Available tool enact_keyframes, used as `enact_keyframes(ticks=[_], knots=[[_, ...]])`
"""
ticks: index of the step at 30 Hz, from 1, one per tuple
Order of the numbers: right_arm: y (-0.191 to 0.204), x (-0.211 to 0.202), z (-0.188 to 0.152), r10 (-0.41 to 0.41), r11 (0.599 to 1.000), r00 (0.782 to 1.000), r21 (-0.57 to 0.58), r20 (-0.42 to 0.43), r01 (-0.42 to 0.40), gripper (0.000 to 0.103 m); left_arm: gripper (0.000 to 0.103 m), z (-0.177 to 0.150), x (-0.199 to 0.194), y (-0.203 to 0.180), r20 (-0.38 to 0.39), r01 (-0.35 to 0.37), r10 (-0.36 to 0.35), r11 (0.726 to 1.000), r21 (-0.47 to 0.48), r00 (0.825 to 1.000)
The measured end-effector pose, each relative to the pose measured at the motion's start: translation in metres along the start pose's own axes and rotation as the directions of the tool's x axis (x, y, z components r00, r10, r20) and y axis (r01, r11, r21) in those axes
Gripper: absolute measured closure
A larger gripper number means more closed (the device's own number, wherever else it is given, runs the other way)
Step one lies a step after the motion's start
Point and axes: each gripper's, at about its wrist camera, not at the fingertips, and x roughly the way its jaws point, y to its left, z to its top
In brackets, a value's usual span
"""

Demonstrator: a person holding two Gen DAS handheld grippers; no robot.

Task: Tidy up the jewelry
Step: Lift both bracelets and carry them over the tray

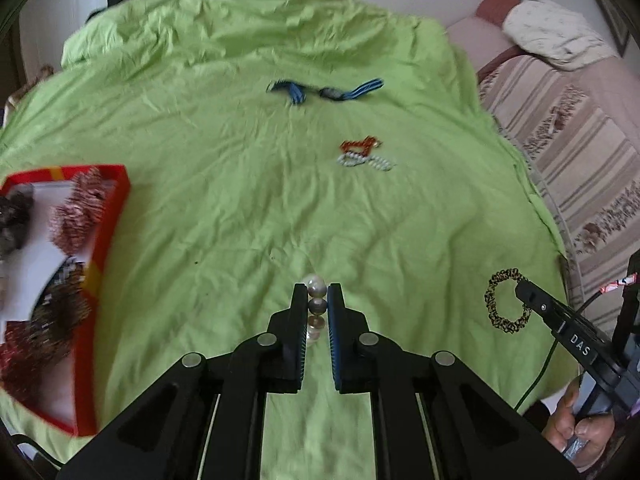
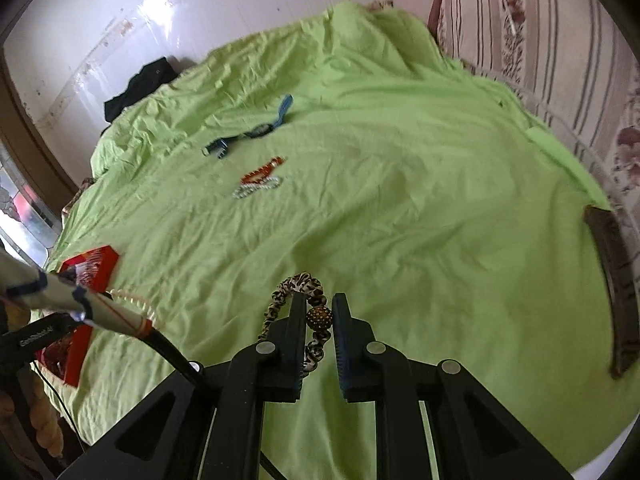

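My left gripper is shut on a string of large pearl beads, held upright above the green sheet. My right gripper is shut on a leopard-print scrunchie at its studded ball bead. The scrunchie also hangs from the right gripper in the left wrist view. A red box with tinsel-like pieces lies at the left. Farther out lie a blue strap piece, a red bead bracelet and a white bead bracelet.
Striped, flowered bedding borders the sheet on the right. A black cloth lies at the far edge by the white wall. A dark brown curved object rests at the right rim. A hand grips the right tool.
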Motion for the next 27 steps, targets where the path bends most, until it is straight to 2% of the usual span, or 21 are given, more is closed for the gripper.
enact_keyframes(ticks=[5,14,21,27], knots=[[0.006,-0.023,-0.010,0.002,1.000,1.000,-0.001,0.016,-0.002,0.089,0.094,-0.017,-0.040,-0.012,0.069,0.002,-0.005,0.999,0.046,0.998],[0.023,-0.043,-0.020,0.021,1.000,0.999,-0.015,0.026,-0.021,0.089,0.094,-0.034,-0.080,-0.015,0.119,0.029,-0.036,0.998,0.062,0.992],[0.041,-0.042,-0.024,0.054,0.998,0.998,-0.043,0.015,-0.053,0.089,0.094,-0.037,-0.085,0.011,0.120,0.013,-0.013,1.000,0.001,0.993],[0.056,-0.031,-0.029,0.089,0.993,0.996,-0.074,-0.023,-0.091,0.089,0.094,-0.042,-0.066,0.029,0.066,0.032,-0.028,0.998,-0.060,0.997]])
